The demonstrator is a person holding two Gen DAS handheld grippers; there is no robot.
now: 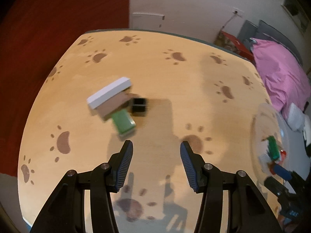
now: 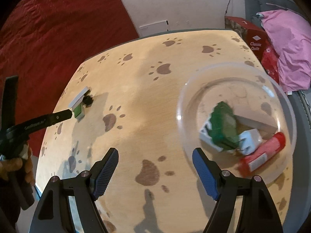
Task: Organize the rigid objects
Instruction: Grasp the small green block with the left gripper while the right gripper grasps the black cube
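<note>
The left gripper (image 1: 156, 149) hangs above the desk (image 1: 175, 81) with its jaws spread wide and nothing between them. Just ahead of it lies a small cluster of things: a white box (image 1: 108, 93) resting on a brown box (image 1: 114, 104), a green box (image 1: 123, 121) touching the brown one on the near side, and a black cube (image 1: 139, 106) just beside them. The cluster is blurred, so finer detail cannot be told.

The right gripper (image 2: 155, 153) is likewise wide open and holds nothing. It hovers over the desk, near the rim of a clear bowl (image 2: 186, 104) that stands on the right part of the desk. Inside the bowl lie a green packet (image 2: 223, 128), a white box (image 2: 250, 139) and a red tube (image 2: 262, 155), piled against each other and blurred.

The cluster and the bowl are well apart. A pink cloth (image 2: 287, 44) lies beyond the desk's far right edge.
</note>
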